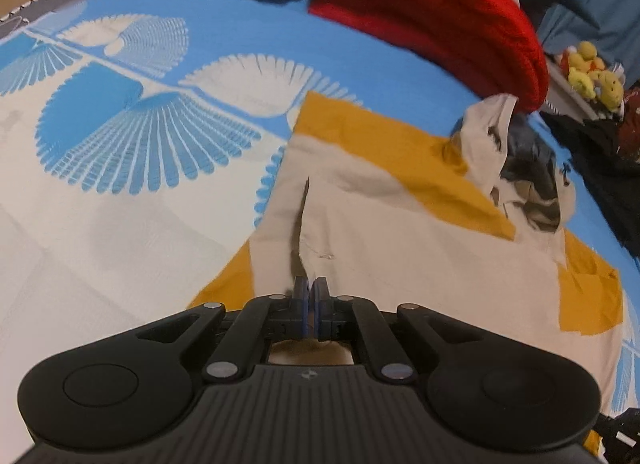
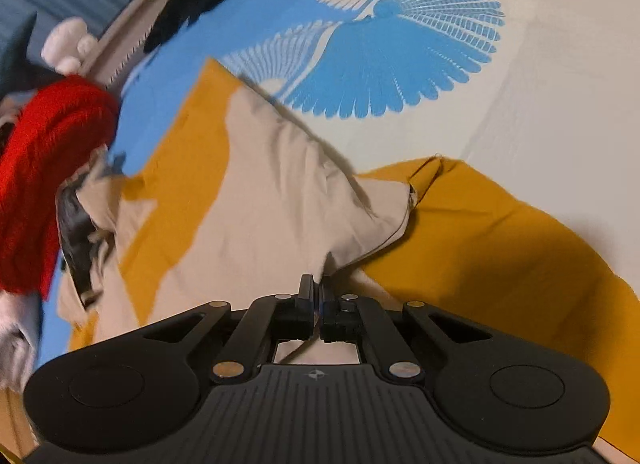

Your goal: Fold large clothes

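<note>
Beige and yellow cloth, the big garment [image 1: 400, 224], lies flat on the bed [image 1: 120, 224], stretching away from both tongs; the left tongs [image 1: 311, 288] pinch its near edge by a slit; the right tongs [image 2: 316, 288] pinch a raised beige fold; both edges sit equally close.

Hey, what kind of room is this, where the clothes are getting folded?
Most likely a bedroom: the garment lies on a bedspread printed with blue fans, folded blankets are stacked at its far edge, and plush toys sit on a shelf beyond.
</note>
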`<move>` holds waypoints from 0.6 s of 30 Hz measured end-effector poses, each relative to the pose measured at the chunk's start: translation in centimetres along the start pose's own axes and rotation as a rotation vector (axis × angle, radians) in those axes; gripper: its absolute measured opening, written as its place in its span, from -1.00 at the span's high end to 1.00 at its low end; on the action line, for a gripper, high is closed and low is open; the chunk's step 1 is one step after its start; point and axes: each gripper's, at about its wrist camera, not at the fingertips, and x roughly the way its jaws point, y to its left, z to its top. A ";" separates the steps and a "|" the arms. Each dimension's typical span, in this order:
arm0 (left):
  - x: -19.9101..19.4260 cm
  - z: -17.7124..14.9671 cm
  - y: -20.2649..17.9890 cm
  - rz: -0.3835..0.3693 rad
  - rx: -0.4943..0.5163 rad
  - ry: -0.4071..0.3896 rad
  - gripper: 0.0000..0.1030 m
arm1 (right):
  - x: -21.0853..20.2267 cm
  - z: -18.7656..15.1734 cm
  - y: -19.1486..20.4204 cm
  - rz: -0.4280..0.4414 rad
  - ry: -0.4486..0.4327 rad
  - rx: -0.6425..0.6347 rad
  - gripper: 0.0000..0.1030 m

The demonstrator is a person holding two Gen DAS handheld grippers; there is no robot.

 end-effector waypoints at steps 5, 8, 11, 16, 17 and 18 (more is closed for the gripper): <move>-1.1 0.3 -0.5 -0.033 0.008 -0.063 0.79 | -1.1 -0.1 0.4 -0.082 -0.060 -0.016 0.95; -2.0 0.3 -1.4 -0.038 0.059 -0.118 0.76 | -2.1 0.4 -0.1 -0.115 -0.145 0.006 0.72; -2.1 0.1 -2.3 -0.091 0.095 -0.123 0.76 | -3.4 0.8 0.0 -0.119 -0.221 0.011 0.55; -0.5 -0.7 -2.8 -0.044 0.104 -0.034 0.26 | -3.7 0.4 1.1 -0.070 -0.235 -0.032 0.55; 0.0 -0.8 -2.6 -0.010 0.101 -0.012 0.26 | -3.7 0.4 1.1 -0.071 -0.237 -0.030 0.55; 0.6 -0.9 -2.2 0.012 0.094 0.010 0.26 | -3.7 0.4 1.1 -0.071 -0.244 -0.028 0.55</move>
